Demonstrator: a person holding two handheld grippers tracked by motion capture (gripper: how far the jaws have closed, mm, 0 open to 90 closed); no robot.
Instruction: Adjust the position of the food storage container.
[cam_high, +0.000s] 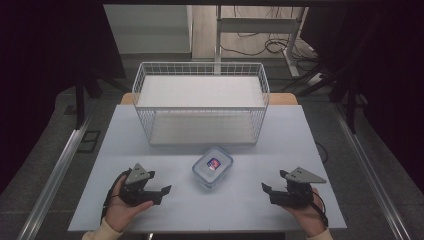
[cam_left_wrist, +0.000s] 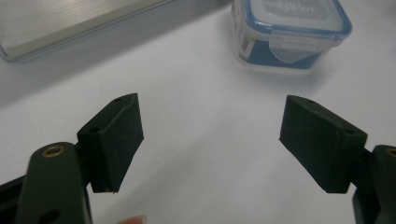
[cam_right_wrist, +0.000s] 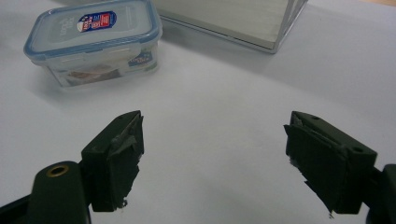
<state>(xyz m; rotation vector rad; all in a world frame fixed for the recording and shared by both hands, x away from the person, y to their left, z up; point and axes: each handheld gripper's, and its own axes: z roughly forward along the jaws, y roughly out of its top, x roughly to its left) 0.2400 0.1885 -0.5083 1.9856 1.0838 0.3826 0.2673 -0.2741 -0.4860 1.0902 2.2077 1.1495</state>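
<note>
Clear plastic food container with a blue-rimmed snap lid (cam_high: 212, 166) sits on the pale table (cam_high: 150, 210), lid on, latches down as far as I can tell, about midway between the two grippers and just in front of the white wire basket (cam_high: 200, 102). Container not touching the basket; small gap of bare table between them. Small red-and-blue label on the lid.

Left gripper (cam_high: 162, 192) rests low near the front edge of the table, held in the person's left hand (cam_high: 117, 207), jaws spread wide with nothing between them. The left gripper view has the container (cam_left_wrist: 289, 32) ahead and to the right, well apart from the jaws. Right gripper (cam_high: 266, 189) mirrors it on the other side, held in the right hand (cam_high: 310, 212), jaws also wide apart and empty. The right gripper view has the container (cam_right_wrist: 95, 42) ahead and to the left, and a corner of the basket (cam_right_wrist: 261, 23) beyond.

Progress, my read: nothing done yet. Container untouched, both grippers at what looks like a start pose, pointed inward toward it. Basket holds a flat white shelf or liner and no items I can make out. Likely work is picking up the container, maybe moving it into the basket or opening the lid; can't tell which. Either way the whole job is left: reach, close on the container, lift, place.
</note>
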